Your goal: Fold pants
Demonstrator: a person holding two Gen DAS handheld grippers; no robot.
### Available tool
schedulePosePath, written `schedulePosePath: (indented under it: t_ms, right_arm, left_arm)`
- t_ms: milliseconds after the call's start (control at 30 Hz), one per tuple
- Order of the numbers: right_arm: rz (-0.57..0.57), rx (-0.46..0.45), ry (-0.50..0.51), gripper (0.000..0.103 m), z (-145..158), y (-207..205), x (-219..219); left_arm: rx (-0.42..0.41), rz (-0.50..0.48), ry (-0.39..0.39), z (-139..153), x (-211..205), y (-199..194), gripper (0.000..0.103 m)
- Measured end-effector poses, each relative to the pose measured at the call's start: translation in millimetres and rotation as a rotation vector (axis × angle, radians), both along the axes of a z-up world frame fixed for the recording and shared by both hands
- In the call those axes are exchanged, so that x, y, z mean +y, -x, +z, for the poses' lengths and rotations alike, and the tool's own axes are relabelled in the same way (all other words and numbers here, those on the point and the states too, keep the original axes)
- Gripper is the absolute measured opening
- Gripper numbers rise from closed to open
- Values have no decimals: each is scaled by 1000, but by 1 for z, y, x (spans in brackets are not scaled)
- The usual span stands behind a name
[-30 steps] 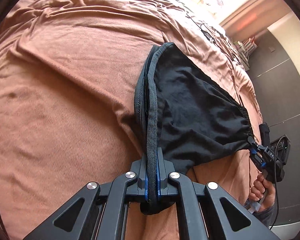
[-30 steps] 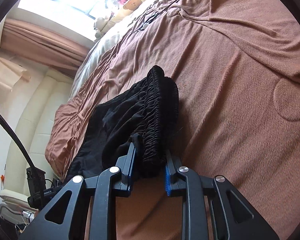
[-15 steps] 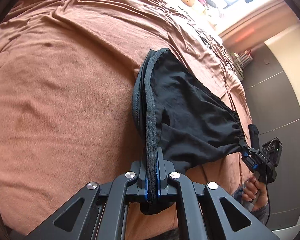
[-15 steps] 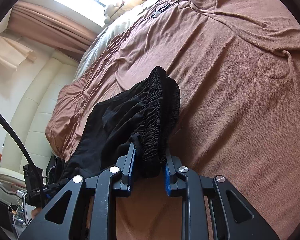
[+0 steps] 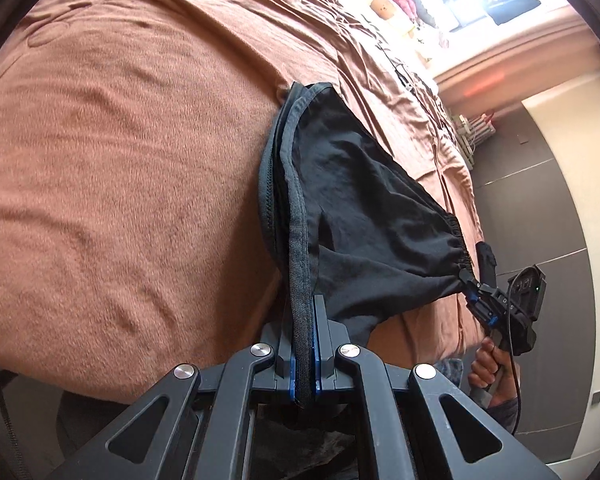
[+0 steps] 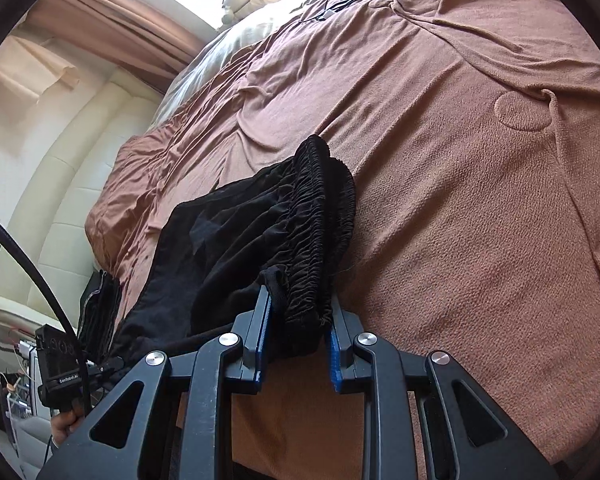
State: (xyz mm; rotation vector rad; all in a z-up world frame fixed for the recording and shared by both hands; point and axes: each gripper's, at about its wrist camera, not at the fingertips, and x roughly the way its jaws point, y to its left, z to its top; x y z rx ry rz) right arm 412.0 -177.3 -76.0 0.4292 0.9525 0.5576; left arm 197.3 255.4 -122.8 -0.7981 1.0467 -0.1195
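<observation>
Both grippers have the black pants, and the garment hangs stretched between them, just over the near edge of the brown bedspread. The left gripper is pinched right down on the hemmed leg ends, blue pads nearly meeting, with only the thin stacked hem band between them. Across in the right wrist view, the right gripper stands narrowly parted but full: the bunched elastic waistband is wedged between its pads, thick gathered cloth filling the gap.

Here is the relation that counts: the pants' long axis runs gripper to gripper, hems at the left, waistband at the right, roughly along the near side of the bed. From the left wrist view the cloth fans away to the right and ends at the other gripper, with the person's hand on its handle below. The far part of the garment looks to be lying against the bedspread, while the near part sags free between the two grips.

By my reading neither end is nearer the bed than the other; both sit at the mattress edge with open blanket stretching ahead of them. So the next move looks like a shared one: carry both ends forward over the bedspread together, keeping that taut line level, or swing one end over to meet the other.
</observation>
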Motion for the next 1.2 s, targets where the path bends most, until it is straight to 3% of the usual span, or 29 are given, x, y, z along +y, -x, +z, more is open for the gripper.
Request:
schedulePosePath:
  t_ms: [233, 367, 500, 567, 667, 867, 1067, 1200]
  right_arm:
    - [9, -8, 58, 21, 4, 2, -2]
    - [10, -12, 109, 21, 1, 6, 1]
    - [-6, 19, 191, 38, -2, 8, 7]
    - [-26, -13, 231, 51, 7, 14, 8]
    - [-46, -79, 265, 51, 28, 24, 9]
    - [5, -154, 259, 51, 58, 34, 32]
    - [75, -156, 279, 51, 58, 27, 67]
    - [100, -122, 303, 51, 47, 1, 89]
  left_arm:
    - [0, 23, 43, -13, -16, 8, 5]
    - [31, 28, 28, -25, -21, 10, 8]
    - [63, 36, 10, -31, -17, 11, 16]
    - [53, 47, -15, -28, -13, 12, 29]
    - [29, 67, -21, -26, -8, 14, 40]
    - [8, 100, -19, -26, 0, 7, 42]
    - [6, 96, -11, -30, 0, -4, 42]
    - [-1, 99, -6, -31, 0, -13, 42]
